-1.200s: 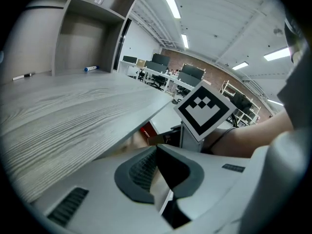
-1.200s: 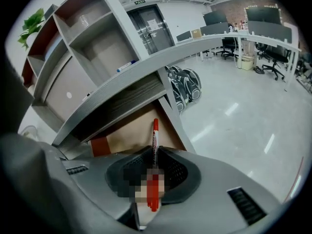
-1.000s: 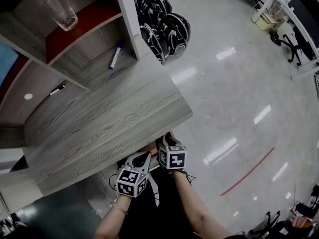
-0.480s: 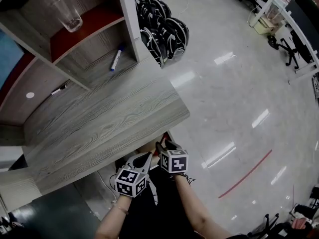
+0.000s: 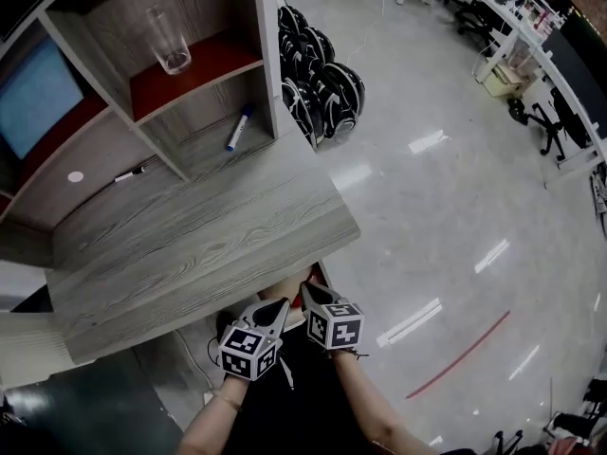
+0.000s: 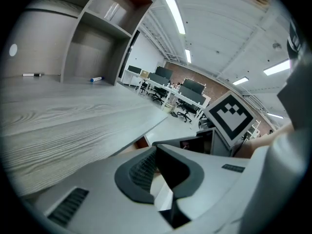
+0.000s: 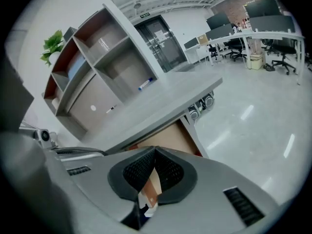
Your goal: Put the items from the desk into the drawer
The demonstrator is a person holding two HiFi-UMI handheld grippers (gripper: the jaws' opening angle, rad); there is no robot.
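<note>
**Status.** Both grippers are hovering side by side at the front edge of the desk (image 5: 209, 245), well apart from every item. The left gripper (image 6: 156, 150) is holding its jaws pressed together with nothing between them. The jaws of the right gripper (image 7: 155, 152) have just been closing. They are now meeting tip to tip, also with nothing between them.

**Items.** The marker (image 5: 238, 127) is lying at the back of the desk, inside the right-hand shelf bay. The pen (image 5: 130, 172) is lying in the bay to its left, near the back panel. The glass (image 5: 169, 41) is standing upright on the red shelf above the marker. No item is showing inside the drawer (image 7: 168, 139), which is standing pulled out below the desktop, directly ahead of the right gripper. Most of its floor is hidden.

**Step in hand.** Judging from the open drawer and the empty jaws, the drawer-opening step is finishing and the first pick is not yet begun. No item appears to be stowed yet.

**Next move.**
1. Spread the jaws of one gripper.
2. Reach across the desk to the back. The marker is the nearest item to the right gripper.
3. Approach low, since both marker and pen are lying flat under a shelf.
4. Align the jaws across the barrel before closing, as a round barrel is likely to roll.
</note>
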